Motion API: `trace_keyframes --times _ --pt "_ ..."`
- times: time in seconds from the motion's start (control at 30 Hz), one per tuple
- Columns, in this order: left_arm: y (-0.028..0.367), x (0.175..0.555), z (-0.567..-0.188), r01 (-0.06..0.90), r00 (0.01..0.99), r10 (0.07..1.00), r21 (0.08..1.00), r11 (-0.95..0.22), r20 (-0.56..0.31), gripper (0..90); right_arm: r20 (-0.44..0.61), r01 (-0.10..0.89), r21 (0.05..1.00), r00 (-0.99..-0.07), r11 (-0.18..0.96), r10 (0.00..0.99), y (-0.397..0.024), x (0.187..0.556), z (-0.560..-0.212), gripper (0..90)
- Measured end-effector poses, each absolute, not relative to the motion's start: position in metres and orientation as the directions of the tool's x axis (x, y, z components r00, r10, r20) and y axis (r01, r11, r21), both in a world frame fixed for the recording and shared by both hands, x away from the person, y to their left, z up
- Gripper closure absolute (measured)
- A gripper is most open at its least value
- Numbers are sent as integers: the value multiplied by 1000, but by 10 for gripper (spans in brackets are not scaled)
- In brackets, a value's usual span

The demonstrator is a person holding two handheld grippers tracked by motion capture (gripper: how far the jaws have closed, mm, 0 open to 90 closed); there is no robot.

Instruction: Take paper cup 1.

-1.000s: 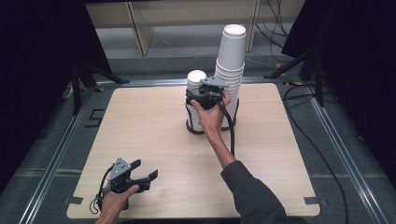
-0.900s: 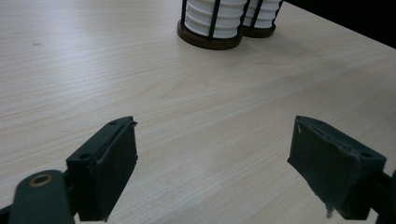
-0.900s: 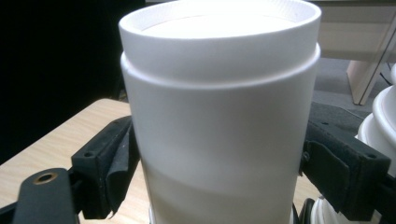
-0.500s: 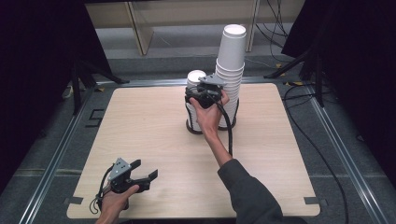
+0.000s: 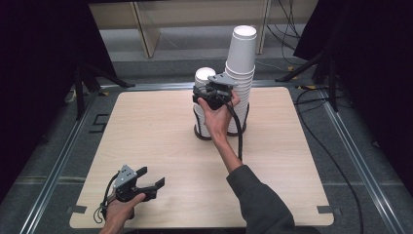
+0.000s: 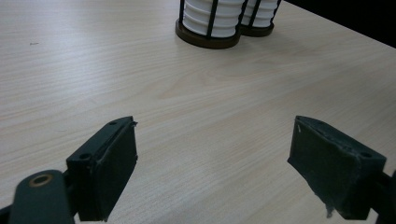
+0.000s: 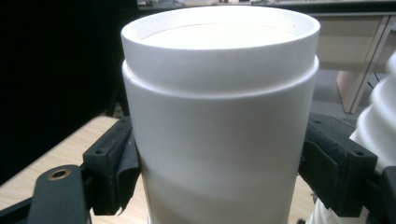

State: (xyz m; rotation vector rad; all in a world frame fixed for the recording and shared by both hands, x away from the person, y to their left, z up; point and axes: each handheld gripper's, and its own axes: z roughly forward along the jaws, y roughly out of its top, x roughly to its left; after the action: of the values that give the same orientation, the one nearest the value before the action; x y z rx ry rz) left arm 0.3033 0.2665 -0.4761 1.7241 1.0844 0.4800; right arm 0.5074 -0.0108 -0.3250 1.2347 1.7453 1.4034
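A pale wooden table [image 5: 146,146] carries everything here. Near the middle of its far edge stand two black wire holders side by side, each ringed at the base and filled with white paper cups. The right-hand holder bears a tall stack of cups [image 5: 242,63] that rises well above everything else. The left-hand holder [image 6: 208,25] bears a shorter stack, and its top cup [image 7: 219,116] is the one in hand.

The right gripper [image 5: 213,92] is held up at that shorter stack, close to the far edge of the table, with the person's hand wrapped around its body and a dark cable trailing down along the forearm. In the right gripper view the top cup stands upright squarely between the two black jaws, its rolled rim above them and its wall filling the gap from one pad to the other. The pads meet the cup on both sides, so the jaws are pinching it across its body below the rim. The tall stack shows just beside it at the right border of that view.

The left gripper [image 5: 146,186] sits low near the front left corner of the table, well apart from the cups. Its jaws stand spread with bare wood between them and grip nothing, as the left gripper view shows.
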Motion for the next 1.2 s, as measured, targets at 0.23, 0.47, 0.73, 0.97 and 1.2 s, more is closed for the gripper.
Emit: trace_keyframes --times 0.23,0.47,0.73,0.97,1.2 --pt "266 305 -478 433 526 832 897 -84 -176 144 85 250 968 -437 30 895 -14 502 -299 206" --pt "266 305 -478 438 530 831 894 -96 -171 145 128 223 974 -470 -22 873 -24 497 -272 206" --pt "267 304 -478 439 526 834 893 -98 -167 144 113 155 987 -528 -35 842 -41 480 -235 206" --pt "265 304 -478 439 523 835 894 -91 -172 144 114 172 985 -621 -7 775 -47 452 -237 206" --pt "265 305 -477 405 543 823 911 -83 -166 144 86 176 983 -700 55 709 -45 427 -261 206"
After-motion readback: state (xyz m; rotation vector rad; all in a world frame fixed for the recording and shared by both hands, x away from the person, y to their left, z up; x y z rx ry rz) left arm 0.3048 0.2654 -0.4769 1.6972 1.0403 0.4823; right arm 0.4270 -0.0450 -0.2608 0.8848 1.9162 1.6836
